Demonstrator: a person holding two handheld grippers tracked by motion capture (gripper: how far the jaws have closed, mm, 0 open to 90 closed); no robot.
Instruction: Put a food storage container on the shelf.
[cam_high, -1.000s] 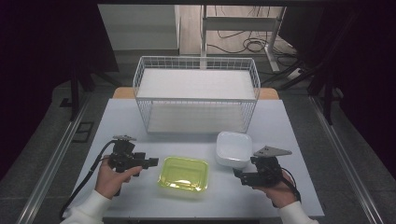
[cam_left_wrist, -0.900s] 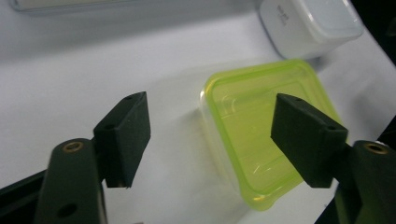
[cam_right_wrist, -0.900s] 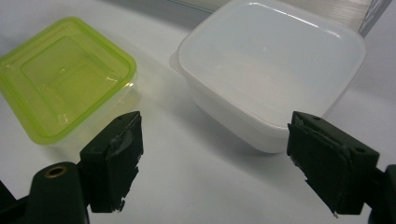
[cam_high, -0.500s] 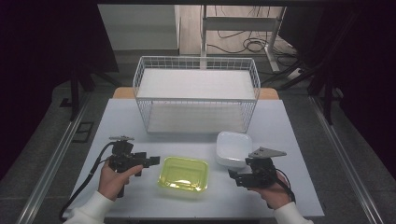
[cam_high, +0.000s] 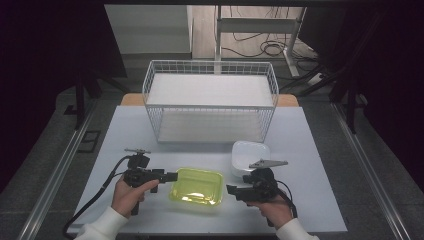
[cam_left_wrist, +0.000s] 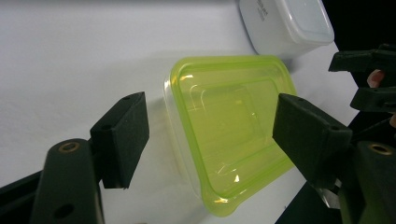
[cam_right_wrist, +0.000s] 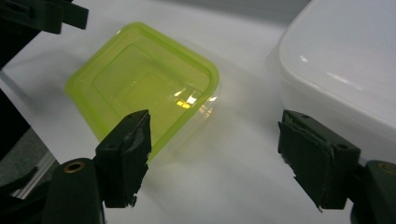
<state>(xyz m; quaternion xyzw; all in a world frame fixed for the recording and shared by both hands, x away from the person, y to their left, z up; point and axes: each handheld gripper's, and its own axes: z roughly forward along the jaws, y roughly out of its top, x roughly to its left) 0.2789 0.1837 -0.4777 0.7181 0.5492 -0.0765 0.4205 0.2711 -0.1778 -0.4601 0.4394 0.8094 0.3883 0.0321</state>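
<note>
Two hands are coming in from the near edge of the table (cam_high: 125, 125), each holding a gripper level and pointing inward at the yellow-green box (cam_high: 196, 186) lying between them. The left gripper (cam_high: 170, 176) is sitting just beside the box's left edge, its jaws spread wide with nothing pinched; in the left gripper view the box (cam_left_wrist: 231, 130) is lying ahead of the fingers (cam_left_wrist: 122, 135), partly in the gap. The right gripper (cam_high: 231, 189) is sitting just off the box's right edge, its jaws having just been closing a little yet gaping apart, with bare table between them. A white box (cam_high: 250, 156) is resting just behind the right hand (cam_high: 272, 210), and a wire basket (cam_high: 210, 102) is standing farther back.
</note>
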